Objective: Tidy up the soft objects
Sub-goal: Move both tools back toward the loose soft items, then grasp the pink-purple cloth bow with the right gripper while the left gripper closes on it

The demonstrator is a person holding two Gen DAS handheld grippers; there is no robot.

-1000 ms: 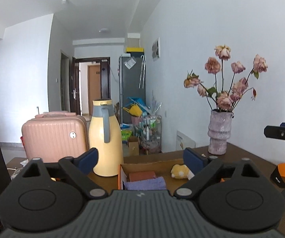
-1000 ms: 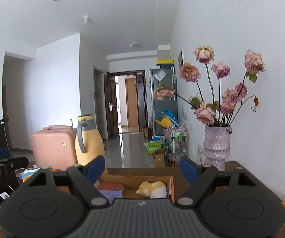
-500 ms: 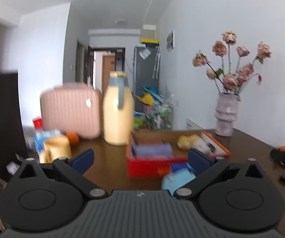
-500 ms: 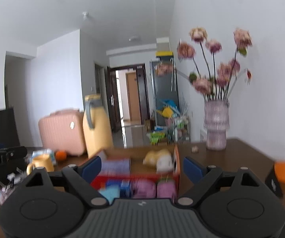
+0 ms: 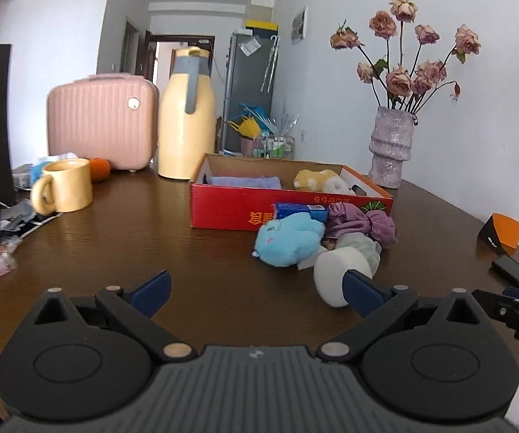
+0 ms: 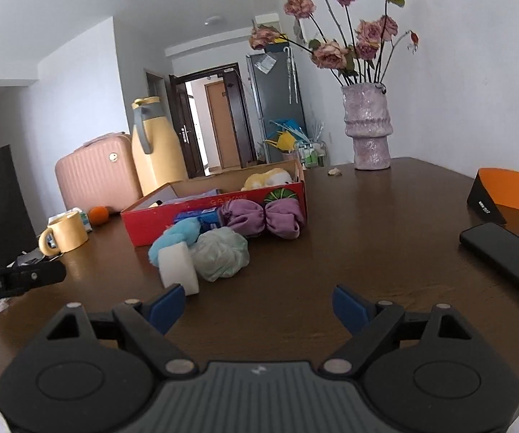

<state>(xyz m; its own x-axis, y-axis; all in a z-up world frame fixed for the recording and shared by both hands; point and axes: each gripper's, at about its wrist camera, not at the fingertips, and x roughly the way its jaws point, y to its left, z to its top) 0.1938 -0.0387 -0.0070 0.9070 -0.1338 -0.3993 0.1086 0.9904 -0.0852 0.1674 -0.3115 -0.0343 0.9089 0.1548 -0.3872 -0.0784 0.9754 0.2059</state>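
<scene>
The left gripper (image 5: pixel 255 287) hangs over the polished dark wooden table (image 5: pixel 133 238), jaws spread wide with nothing between them, having just opened a little further; bare wood fills the gap and runs ahead to the shallow red cardboard box (image 5: pixel 230 209). Just ahead of its right finger lies the white foam cylinder (image 5: pixel 335 270), smooth and round-ended; beyond that sit the fluffy blue plush toy (image 5: pixel 288 238), the pale green gauzy pouf (image 6: pixel 221 254) and the gathered purple satin bow (image 6: pixel 263 218), all bunched against the box's front wall. Inside the box lie a folded lavender towel (image 5: pixel 243 181) and a yellow-and-white plush (image 5: pixel 317 180). The right gripper (image 6: pixel 259 308) is likewise released and empty, its jaws having just widened; the foam cylinder stands just ahead of its left finger, and clear table stretches ahead and rightward to a flat black phone (image 6: pixel 505 258) near the table's edge.
</scene>
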